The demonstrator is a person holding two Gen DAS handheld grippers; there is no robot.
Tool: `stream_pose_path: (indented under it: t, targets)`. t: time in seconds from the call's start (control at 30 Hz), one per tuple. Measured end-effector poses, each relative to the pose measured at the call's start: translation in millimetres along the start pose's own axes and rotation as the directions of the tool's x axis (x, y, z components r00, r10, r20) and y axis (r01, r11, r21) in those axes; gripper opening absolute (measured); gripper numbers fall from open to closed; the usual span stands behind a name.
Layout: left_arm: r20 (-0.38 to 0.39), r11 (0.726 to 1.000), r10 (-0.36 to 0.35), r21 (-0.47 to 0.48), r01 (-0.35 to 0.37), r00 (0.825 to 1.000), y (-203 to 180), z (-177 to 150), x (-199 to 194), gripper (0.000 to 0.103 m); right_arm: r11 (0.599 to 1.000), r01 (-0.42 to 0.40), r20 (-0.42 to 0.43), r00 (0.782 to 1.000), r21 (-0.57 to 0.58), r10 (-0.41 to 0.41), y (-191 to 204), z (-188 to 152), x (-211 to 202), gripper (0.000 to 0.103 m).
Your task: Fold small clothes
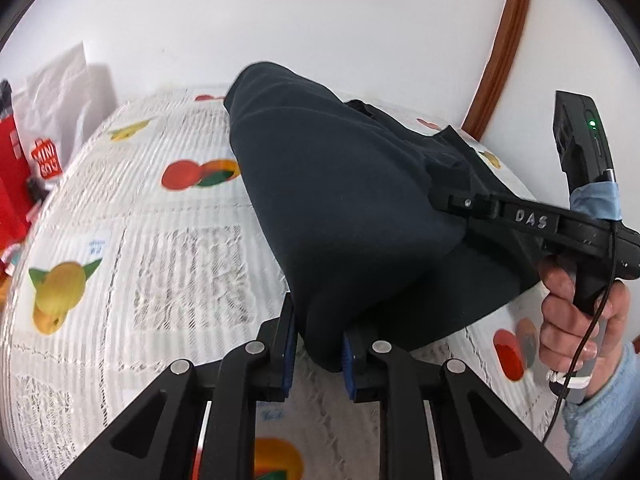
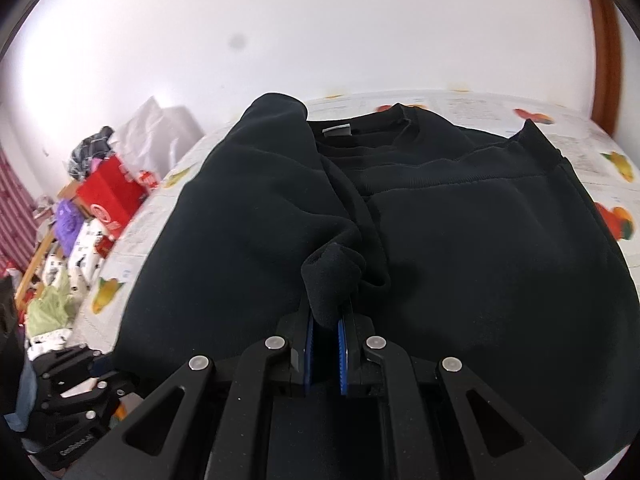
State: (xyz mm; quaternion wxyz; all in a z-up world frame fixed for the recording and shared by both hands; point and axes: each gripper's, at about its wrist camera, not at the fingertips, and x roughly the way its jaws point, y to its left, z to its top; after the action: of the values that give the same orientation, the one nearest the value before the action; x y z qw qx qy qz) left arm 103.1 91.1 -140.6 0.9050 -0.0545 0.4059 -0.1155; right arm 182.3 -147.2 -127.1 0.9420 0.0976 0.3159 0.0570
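Note:
A dark navy sweatshirt (image 1: 340, 200) lies on a table with a white lace cloth with fruit prints (image 1: 152, 240). My left gripper (image 1: 318, 344) is shut on a bunched fold of it and lifts it off the cloth. In the right wrist view the sweatshirt (image 2: 460, 264) is spread out, its collar and label at the far side. My right gripper (image 2: 325, 334) is shut on another bunched fold of it near the middle. The right gripper also shows in the left wrist view (image 1: 444, 196), pinching the cloth at the right, held by a hand.
White and red shopping bags (image 1: 44, 136) stand at the table's far left edge. A cluttered pile of boxes and clothes (image 2: 80, 216) lies left of the table. A white wall is behind, and a brown wooden frame (image 1: 504, 48) at the right.

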Motion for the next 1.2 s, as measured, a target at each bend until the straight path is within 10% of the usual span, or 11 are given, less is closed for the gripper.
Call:
stream_pose_path:
  t: [0.13,0.23,0.57,0.73,1.07,1.2]
  targets:
    - [-0.022,0.997,-0.074,-0.027,0.074,0.997,6,-3,0,0.031,0.999,-0.016,0.034,0.999,0.032,0.015,-9,-1,-10,0.025]
    - [-0.026,0.996,-0.089,-0.006,0.089,0.996,-1,-2,5,0.058,0.998,-0.019,0.022,1.000,0.056,0.018,-18,3,-13,0.039]
    - [-0.024,0.999,0.014,0.038,-0.013,1.000,-27,-5,16,0.061,0.969,-0.095,0.037,0.995,0.226,0.089,-25,23,21,0.053]
    - [-0.028,0.997,0.054,0.051,-0.052,0.998,-30,-2,22,0.063,0.976,-0.091,0.040,0.996,0.199,0.085,-15,33,30,0.015]
    - [-0.029,0.997,0.064,0.049,-0.062,0.998,-31,5,34,0.065,0.990,0.041,0.323,0.943,0.135,-0.083,-46,13,-89,0.008]
    - [-0.034,0.995,0.066,0.071,-0.064,0.997,-35,7,37,0.069,0.980,0.052,0.226,0.970,0.190,-0.095,-77,-13,-91,0.008]
